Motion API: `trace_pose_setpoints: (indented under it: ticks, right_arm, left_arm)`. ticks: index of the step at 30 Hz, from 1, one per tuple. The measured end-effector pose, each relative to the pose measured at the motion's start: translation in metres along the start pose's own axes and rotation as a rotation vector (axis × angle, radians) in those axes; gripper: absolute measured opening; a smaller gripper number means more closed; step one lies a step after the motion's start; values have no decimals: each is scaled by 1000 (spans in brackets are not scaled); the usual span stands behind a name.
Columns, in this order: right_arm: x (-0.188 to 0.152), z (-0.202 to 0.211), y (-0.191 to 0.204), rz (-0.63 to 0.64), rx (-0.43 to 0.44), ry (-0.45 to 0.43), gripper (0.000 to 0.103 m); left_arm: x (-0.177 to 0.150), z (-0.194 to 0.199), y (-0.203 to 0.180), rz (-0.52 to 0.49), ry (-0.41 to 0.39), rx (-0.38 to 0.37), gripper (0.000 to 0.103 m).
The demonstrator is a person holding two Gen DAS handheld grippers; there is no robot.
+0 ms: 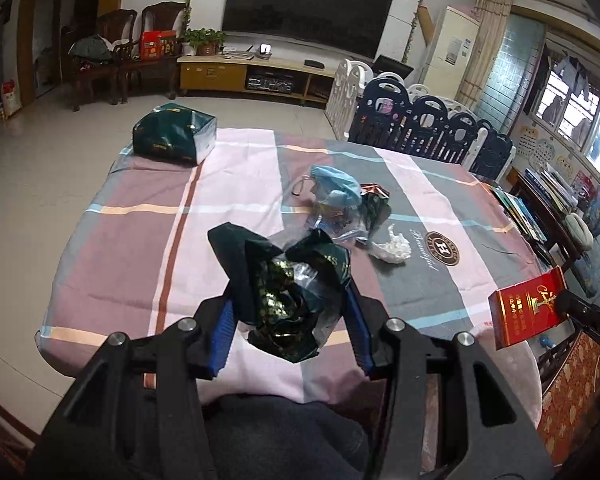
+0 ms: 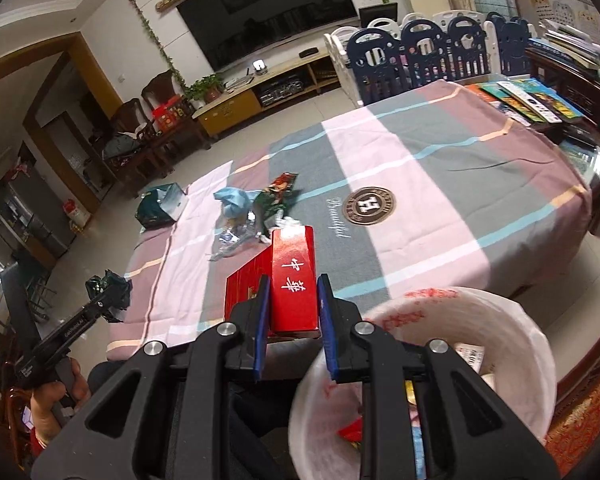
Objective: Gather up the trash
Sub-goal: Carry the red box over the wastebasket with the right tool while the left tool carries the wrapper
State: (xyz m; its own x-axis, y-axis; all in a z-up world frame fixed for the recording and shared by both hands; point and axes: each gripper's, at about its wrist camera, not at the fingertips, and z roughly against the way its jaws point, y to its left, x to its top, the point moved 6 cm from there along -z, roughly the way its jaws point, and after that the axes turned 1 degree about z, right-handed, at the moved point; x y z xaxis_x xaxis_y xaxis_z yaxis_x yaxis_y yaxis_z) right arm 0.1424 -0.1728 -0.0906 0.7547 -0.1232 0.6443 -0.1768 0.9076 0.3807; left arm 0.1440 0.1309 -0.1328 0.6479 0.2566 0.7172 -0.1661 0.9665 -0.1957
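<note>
My left gripper (image 1: 290, 312) is shut on a crumpled dark green wrapper (image 1: 288, 296) and holds it above the near edge of the table (image 1: 140, 208); it also shows in the right wrist view (image 2: 110, 288). My right gripper (image 2: 292, 308) is shut on a red carton (image 2: 290, 280), held above the table's near edge beside a white trash bag (image 2: 516, 332); the carton also shows in the left wrist view (image 1: 526, 308). A pile of trash lies mid-table: a blue mask (image 1: 336, 184), clear plastic (image 1: 340, 220), a green snack bag (image 1: 374, 204) and a white tissue (image 1: 392, 246).
A dark green box (image 1: 176, 134) sits at the table's far left corner. Books (image 2: 528, 100) lie along the right edge. A blue and white playpen fence (image 1: 420, 120) stands behind the table. The trash bag holds several scraps.
</note>
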Motion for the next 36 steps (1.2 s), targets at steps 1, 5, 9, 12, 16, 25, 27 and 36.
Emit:
trace_pose_setpoints:
  ticks: [1, 5, 9, 12, 16, 25, 27, 36]
  right_arm:
    - [-2, 4, -6, -1, -11, 3, 24]
    - [-13, 19, -38, -31, -62, 16, 24]
    - [-27, 27, -68, -82, -101, 35, 24]
    - [-40, 27, -83, -102, -131, 59, 24]
    - [-56, 22, -97, -125, -146, 86, 24]
    - [-71, 9, -94, -129, -127, 121, 24]
    - [-71, 8, -93, -129, -127, 127, 24]
    - [-76, 1, -92, -109, -150, 147, 24]
  left_arm:
    - [-1, 1, -6, -9, 2, -9, 49]
    - [-9, 1, -32, -53, 22, -50, 49]
    - [-20, -1, -62, -114, 48, -95, 49]
    - [-24, 1, -79, -154, 51, -108, 49]
    - [-27, 3, -93, -185, 53, -117, 49]
    - [-32, 5, -106, -213, 62, -128, 49]
    - [-32, 5, -106, -212, 62, -128, 49]
    - [-31, 5, -104, -202, 65, -127, 49]
